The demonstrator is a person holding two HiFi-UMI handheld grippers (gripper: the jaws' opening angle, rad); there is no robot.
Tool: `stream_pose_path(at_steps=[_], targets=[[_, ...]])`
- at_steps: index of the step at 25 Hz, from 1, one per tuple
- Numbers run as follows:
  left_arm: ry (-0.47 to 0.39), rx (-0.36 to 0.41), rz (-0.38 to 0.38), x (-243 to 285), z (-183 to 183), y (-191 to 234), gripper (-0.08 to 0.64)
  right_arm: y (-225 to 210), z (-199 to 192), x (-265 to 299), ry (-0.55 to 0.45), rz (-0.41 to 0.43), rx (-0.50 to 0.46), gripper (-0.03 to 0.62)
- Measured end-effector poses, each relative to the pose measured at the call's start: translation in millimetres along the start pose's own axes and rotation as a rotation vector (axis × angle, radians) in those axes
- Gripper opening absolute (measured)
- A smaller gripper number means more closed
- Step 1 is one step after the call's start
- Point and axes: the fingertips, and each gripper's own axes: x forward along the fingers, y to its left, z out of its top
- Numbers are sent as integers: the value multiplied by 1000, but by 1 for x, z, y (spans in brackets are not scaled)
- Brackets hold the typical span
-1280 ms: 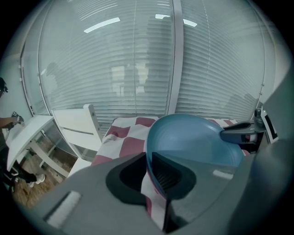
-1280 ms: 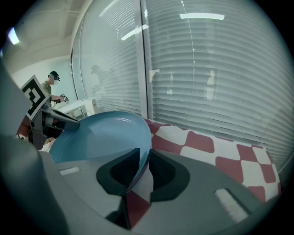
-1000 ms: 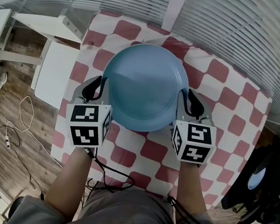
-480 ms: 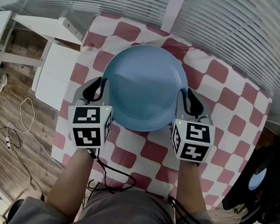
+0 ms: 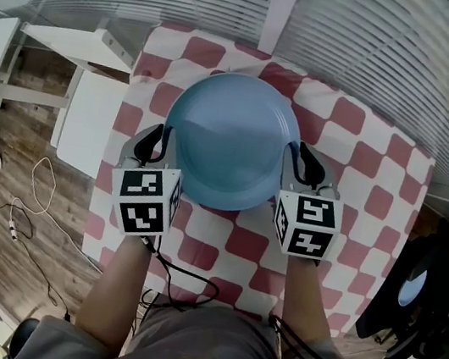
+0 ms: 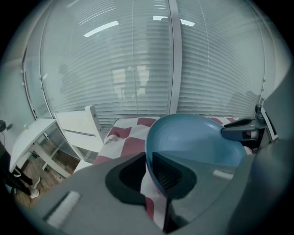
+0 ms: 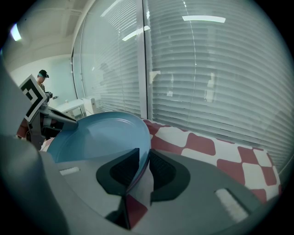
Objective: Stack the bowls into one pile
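Observation:
A large blue bowl hangs over the red-and-white checked table, held between both grippers. My left gripper is shut on the bowl's left rim; in the left gripper view its jaws pinch the rim of the bowl from inside and outside. On the opposite side my right gripper is shut on the right rim, and the right gripper view shows the thin wall of the bowl clamped at that gripper. What lies under the bowl is hidden.
A white chair or shelf stands just left of the table. Cables trail over the wooden floor at the lower left. Slatted blinds run along the far side, close behind the table's back edge.

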Motion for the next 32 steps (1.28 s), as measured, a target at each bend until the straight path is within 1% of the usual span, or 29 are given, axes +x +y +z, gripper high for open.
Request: stream_pose_path(at_steps=[2, 4, 6, 10, 13, 17, 20, 23, 26, 29, 32], targets=[[-12, 4, 6, -1, 2, 1, 49, 0, 0, 0, 0, 6, -4, 101], [-42, 4, 20, -6, 7, 4, 49, 1, 1, 0, -4, 14, -13, 108], [-83, 2, 33, -13, 16, 6, 49, -1, 6, -2, -21, 9, -20, 141], [-157, 9, 42, -31, 34, 8, 49, -7, 21, -16, -72, -22, -22, 143], [-211, 21, 33, -51, 49, 5, 49, -3, 37, -33, -117, -32, -24, 140], [-294, 50, 4, -85, 70, 0, 49, 9, 61, -68, -191, -52, -29, 125], [-369, 80, -26, -115, 88, -5, 49, 18, 84, -102, -269, -74, -22, 111], [-440, 115, -42, -145, 104, -12, 48, 24, 103, -138, -347, -93, -7, 74], [-497, 130, -45, -179, 109, -21, 41, 35, 108, -174, -397, -93, -23, 27], [-552, 139, -35, -211, 110, -34, 18, 40, 109, -207, -443, -88, -58, 25], [-579, 143, -38, -234, 104, -53, 2, 39, 105, -235, -477, -83, -84, 25]])
